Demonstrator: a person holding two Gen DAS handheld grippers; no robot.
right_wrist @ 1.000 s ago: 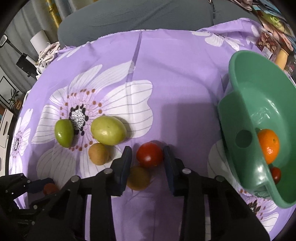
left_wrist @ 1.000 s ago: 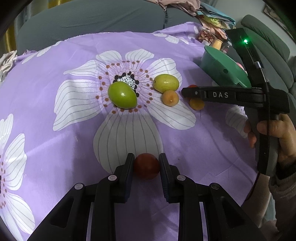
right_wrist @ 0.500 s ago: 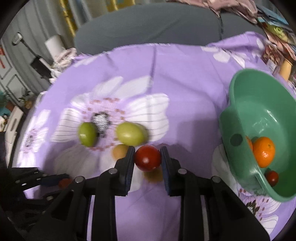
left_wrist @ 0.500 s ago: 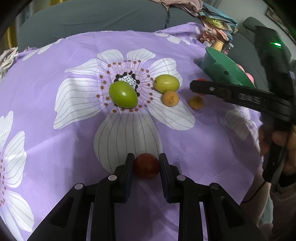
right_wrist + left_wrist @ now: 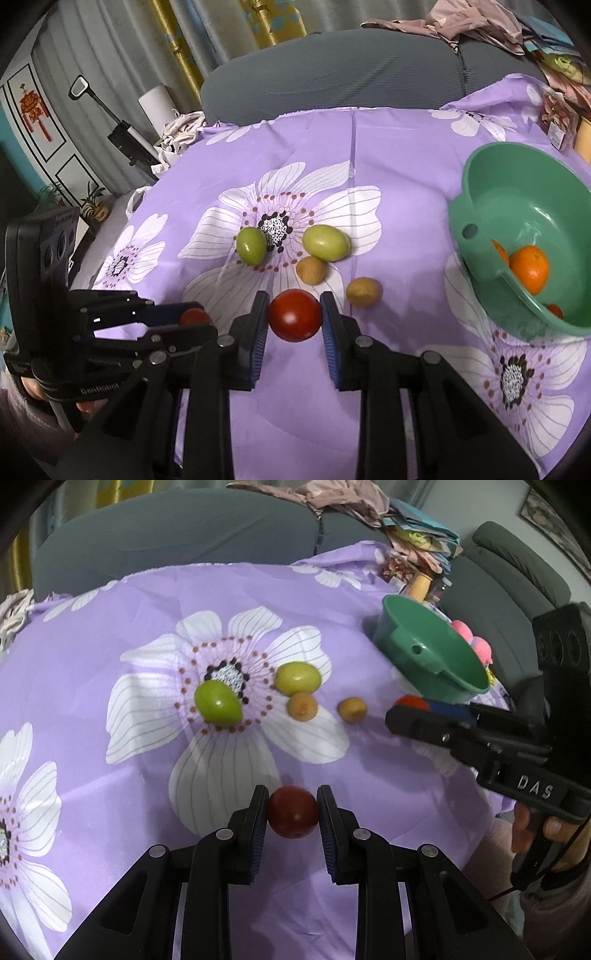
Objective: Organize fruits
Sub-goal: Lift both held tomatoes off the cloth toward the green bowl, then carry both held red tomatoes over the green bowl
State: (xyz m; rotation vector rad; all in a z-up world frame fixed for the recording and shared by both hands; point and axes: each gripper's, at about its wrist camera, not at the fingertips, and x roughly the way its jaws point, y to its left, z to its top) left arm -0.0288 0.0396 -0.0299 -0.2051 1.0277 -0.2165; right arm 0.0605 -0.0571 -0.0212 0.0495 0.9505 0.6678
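Left gripper [image 5: 292, 814] first: its two blue-ribbed pads are clamped on a dark red fruit [image 5: 293, 811], one pad on each flank, and the fruit sits clear of the purple flowered cloth [image 5: 110, 635] below. Right gripper [image 5: 294, 315] is the same picture — pads pressed on both sides of a brighter red tomato [image 5: 294, 314], held above the cloth. From the left wrist view that tomato is mostly hidden; only a red sliver peeks over the black finger of the other tool.

Out from the fingers, four fruits lie on the cloth: a green fruit [image 5: 218, 703] on the dark centre of the big white flower, a paler yellow-green fruit [image 5: 297, 678] beside it, a small tan fruit [image 5: 302, 706] touching that one's near side, and a second tan fruit [image 5: 352, 709] a little apart towards the basin.

The green basin [image 5: 480, 206] stands at the cloth's right edge, its handle tab with a round hole facing the grippers. Inside — an orange [image 5: 529, 268], a slice of another behind the rim, and a small red thing low down, mostly cut off by the wall. From the left wrist view the basin's inside can't be seen at all.

A hand [image 5: 550, 830] grips the right tool's handle, partly hidden. Grey sofa [image 5: 351, 70] behind, cluttered with cloth and papers too jumbled to name.
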